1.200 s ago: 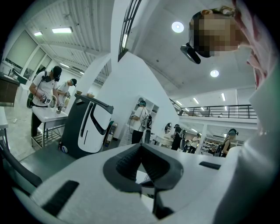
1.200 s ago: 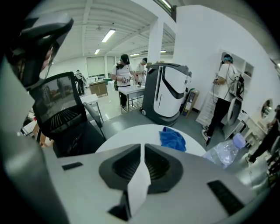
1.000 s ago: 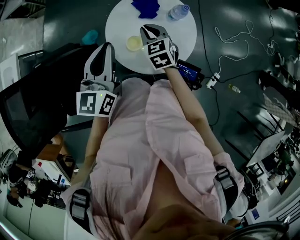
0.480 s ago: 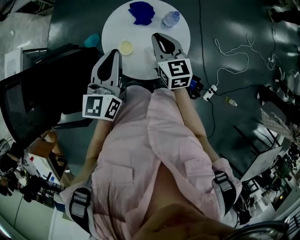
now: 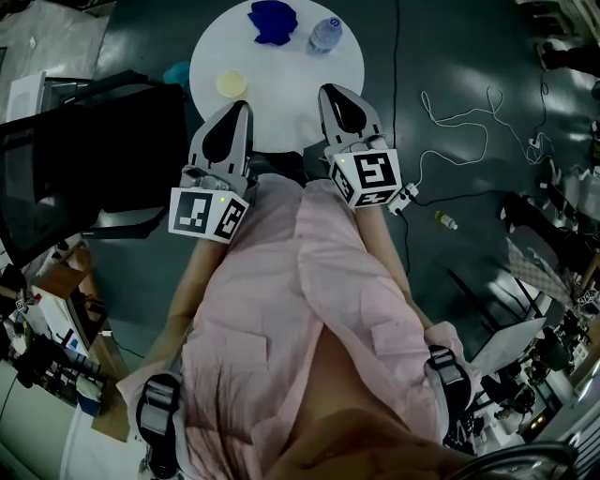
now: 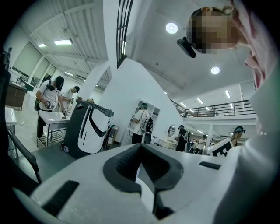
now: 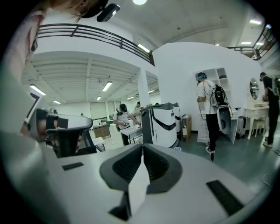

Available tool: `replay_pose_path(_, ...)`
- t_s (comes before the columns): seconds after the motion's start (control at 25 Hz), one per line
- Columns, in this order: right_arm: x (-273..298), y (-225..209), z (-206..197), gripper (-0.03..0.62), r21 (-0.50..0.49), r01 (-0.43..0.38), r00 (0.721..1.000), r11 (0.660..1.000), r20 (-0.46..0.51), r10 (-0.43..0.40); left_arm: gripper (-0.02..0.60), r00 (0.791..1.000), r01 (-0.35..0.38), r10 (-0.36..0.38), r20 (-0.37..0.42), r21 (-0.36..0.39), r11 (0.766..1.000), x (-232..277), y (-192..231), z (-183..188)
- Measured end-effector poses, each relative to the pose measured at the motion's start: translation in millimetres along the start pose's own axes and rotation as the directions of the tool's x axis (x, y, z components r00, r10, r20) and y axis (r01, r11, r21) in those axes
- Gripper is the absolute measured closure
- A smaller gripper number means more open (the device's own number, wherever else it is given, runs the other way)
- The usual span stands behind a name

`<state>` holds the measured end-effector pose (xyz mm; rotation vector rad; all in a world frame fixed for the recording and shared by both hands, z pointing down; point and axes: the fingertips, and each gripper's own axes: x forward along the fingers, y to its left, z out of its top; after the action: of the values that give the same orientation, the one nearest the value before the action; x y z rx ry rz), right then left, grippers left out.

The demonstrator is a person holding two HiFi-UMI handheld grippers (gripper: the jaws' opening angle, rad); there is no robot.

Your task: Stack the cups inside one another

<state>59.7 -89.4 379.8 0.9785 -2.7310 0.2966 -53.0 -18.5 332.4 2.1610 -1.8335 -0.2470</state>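
- Left gripper (image 6: 141, 148): its own view shows the two dark ribbed pads pressed together at the tip, with nothing between them.
- Right gripper (image 7: 142, 148): same story, the pads meet along one line and hold nothing.
- From the head view I see both grippers side by side over the near edge of the round white table (image 5: 281, 89), tips pointing away from the person in the pale pink shirt (image 5: 281, 309).
- Small pale yellow cup (image 5: 231, 84) stands on the table near its left edge, just ahead of the left gripper's tips and clear of them.
- I read the cup as upright: it shows as a round ring with a lighter inside, so its mouth faces up toward the camera and its long axis runs straight up from the tabletop.
- It looks plain and smooth; I cannot make out any print or handle at this size.
- Dark blue thing (image 5: 272, 21) lies at the far side of the table; I cannot tell its shape.
- Clear plastic bottle (image 5: 324, 35) lies just beside the blue thing, to its right.
- Teal object (image 5: 176, 71) sits on the dark floor beside the table's left edge.
- Black chair (image 5: 84, 159) is left of the left gripper.
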Motion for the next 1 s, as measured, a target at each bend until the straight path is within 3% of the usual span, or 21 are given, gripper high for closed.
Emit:
replay_pose_path(0.48,-46.2,-6.5,-40.9,0.557,-0.034,-0.050,0.997,0.998,-0.066,0.047,0.566,1.000,-0.028,0.028,0.010,0.019,0.999,-13.4,-46.4,-33.6)
replay_pose_path(1.0,-48.3,-1.1,-39.1,0.556,-0.106,-0.079,0.995,0.991,-0.068,0.072,0.566,1.000,-0.031,0.031,-0.003,0.058,0.998,-8.3,-54.0,-33.2)
